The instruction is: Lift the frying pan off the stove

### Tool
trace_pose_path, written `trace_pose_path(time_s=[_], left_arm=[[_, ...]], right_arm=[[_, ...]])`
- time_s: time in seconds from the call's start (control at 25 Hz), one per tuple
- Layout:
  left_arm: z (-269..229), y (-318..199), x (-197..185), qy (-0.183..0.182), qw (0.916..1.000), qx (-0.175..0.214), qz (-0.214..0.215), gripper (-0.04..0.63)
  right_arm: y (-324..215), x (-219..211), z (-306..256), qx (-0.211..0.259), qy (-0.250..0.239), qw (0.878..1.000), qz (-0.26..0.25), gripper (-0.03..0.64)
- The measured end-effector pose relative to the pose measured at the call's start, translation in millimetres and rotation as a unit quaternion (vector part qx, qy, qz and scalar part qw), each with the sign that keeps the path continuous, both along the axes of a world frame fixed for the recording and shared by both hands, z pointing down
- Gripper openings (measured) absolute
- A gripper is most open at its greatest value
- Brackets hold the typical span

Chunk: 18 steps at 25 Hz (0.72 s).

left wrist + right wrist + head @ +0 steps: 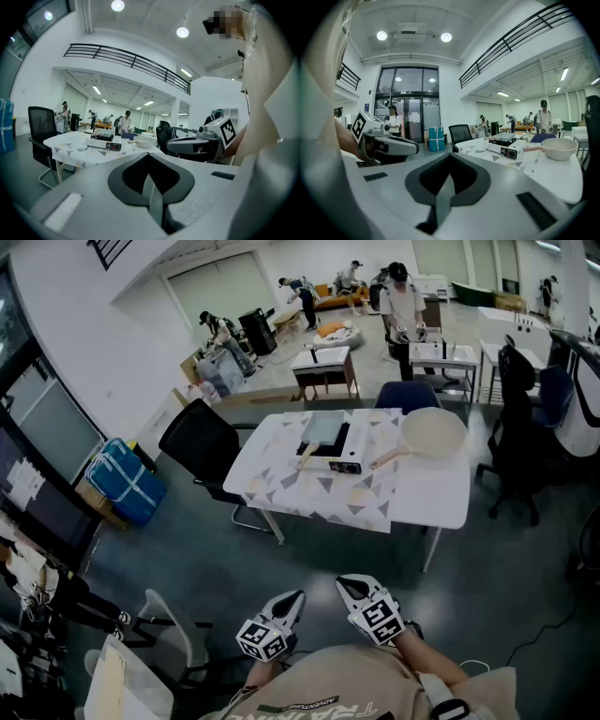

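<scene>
The left tongs [151, 187] are shut, the two jaws meeting along a single seam with nothing between them. The right tongs [445, 192] are shut in the same way and carry nothing. Both are held side by side, close in front of the person's body and pointing slightly below level, and each shows in the other's view with its marker cube. Neither touches anything on the table [431, 491], which stands well apart from them across open floor.

A cloth [281, 474] printed with triangles covers the left and middle of the white table, while the right part is bare. The portable stove [344, 461] sits on the cloth near the middle of the table, its knob panel facing the person. The frying pan [325, 430], square and grey, rests on top of the stove, and its light wooden handle sticks out over the stove's left front corner. Whether anything lies in it cannot be made out from this far away.

Just to the right of the stove, a round cream pan [433, 432] sits on the table, partly on the bare part. Its handle points back toward the stove and its inside shows as plain cream.

A black office chair [199, 442] stands at the table's left end, and a blue bag [124, 481] lies on the floor beyond it, near the wall
</scene>
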<state>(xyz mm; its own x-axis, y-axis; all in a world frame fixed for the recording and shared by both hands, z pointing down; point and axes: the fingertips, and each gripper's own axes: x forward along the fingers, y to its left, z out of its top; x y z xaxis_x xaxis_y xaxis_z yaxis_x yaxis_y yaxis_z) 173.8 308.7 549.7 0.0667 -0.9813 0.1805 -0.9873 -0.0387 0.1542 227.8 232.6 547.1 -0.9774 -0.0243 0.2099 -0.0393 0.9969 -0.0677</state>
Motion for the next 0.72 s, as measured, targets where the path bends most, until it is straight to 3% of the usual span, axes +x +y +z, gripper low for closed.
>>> trace_pose_path(time_s=[0.12, 0.28, 0.48, 0.72], left_arm=[[6, -2, 12, 0.0, 1.0, -0.006, 0.005, -0.002], [3, -8, 13, 0.034, 0.9993, 0.007, 0.01, -0.002], [8, -17, 16, 0.011, 0.9991, -0.011, 0.039, -0.002], [14, -17, 3, 0.034, 0.998, -0.012, 0.051, -0.002]], right_arm=[[4, 8, 7, -0.003, 0.01, 1.0, -0.006, -0.005], [3, 11, 7, -0.003, 0.012, 1.0, 0.001, -0.005], [-2, 13, 12, -0.009, 0.014, 0.999, 0.029, -0.005], [2, 9, 21, -0.007, 0.027, 0.999, 0.046, -0.005]])
